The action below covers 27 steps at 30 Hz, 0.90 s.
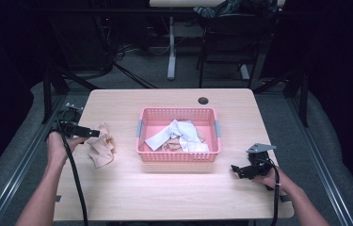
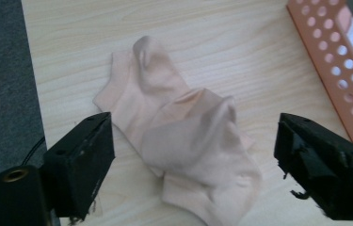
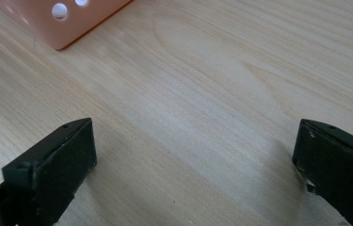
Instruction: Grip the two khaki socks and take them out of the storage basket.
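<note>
One peach sock (image 2: pixel 183 136) lies on the counter (image 1: pixel 174 188) left of the pink basket (image 1: pixel 179 156), under the wide-open left hand-held gripper (image 1: pixel 100 134). White and peach socks (image 1: pixel 176 136) remain inside; the right hand-held gripper (image 1: pixel 235 169) waits wide, empty.

The wooden table (image 1: pixel 174 188) is bright, with a shiny patch near its front, but the room around it is very dark. The close-up jaws look fuzzy and throw soft shadows.

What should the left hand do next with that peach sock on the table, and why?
Probably draw the left gripper back and reach toward the pink basket for another piece: its fingers stand wide open, and the peach sock lies loose on the table.
</note>
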Available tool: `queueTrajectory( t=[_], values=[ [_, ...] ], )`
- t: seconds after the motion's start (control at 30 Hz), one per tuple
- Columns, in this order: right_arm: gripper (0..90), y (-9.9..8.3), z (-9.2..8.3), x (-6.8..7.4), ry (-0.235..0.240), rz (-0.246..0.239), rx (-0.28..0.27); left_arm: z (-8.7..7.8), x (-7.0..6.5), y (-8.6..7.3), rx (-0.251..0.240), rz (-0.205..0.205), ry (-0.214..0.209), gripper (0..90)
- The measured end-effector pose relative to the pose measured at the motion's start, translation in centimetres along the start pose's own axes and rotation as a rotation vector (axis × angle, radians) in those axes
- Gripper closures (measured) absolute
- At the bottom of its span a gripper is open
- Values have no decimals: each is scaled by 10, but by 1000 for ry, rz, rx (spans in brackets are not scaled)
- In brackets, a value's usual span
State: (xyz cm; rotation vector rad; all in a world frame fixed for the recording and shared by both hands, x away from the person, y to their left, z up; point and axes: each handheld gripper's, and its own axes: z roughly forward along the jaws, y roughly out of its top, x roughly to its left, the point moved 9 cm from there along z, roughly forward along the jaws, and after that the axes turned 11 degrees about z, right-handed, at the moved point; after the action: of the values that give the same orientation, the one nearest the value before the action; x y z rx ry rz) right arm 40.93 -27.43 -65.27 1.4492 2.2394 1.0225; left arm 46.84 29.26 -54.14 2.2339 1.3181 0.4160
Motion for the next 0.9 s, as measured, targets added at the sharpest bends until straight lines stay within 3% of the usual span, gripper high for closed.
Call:
queueTrajectory(
  t=[0.2, 0.37, 0.53, 0.77, 0.83, 0.9],
  values=[
    [0, 0, 0, 0, -1, 1, 1, -22, -17, -13, -33, 44, 1, 11],
    [0, 0, 0, 0, 0, 0, 0, -28, -29, -29, -38, 57, -7, 1],
    [0, 0, 0, 0, -2, 1, 0, -25, -36, -52, -29, 43, -14, 1],
    [0, 0, 0, 0, -1, 1, 1, -8, -51, -86, -8, 15, -25, 1],
    [0, 0, 0, 0, -1, 1, 1, -3, -54, -93, -18, -12, -39, 1],
    [0, 0, 0, 0, -1, 1, 1, 2, -55, -98, -9, 0, -35, 1]
  ],
)
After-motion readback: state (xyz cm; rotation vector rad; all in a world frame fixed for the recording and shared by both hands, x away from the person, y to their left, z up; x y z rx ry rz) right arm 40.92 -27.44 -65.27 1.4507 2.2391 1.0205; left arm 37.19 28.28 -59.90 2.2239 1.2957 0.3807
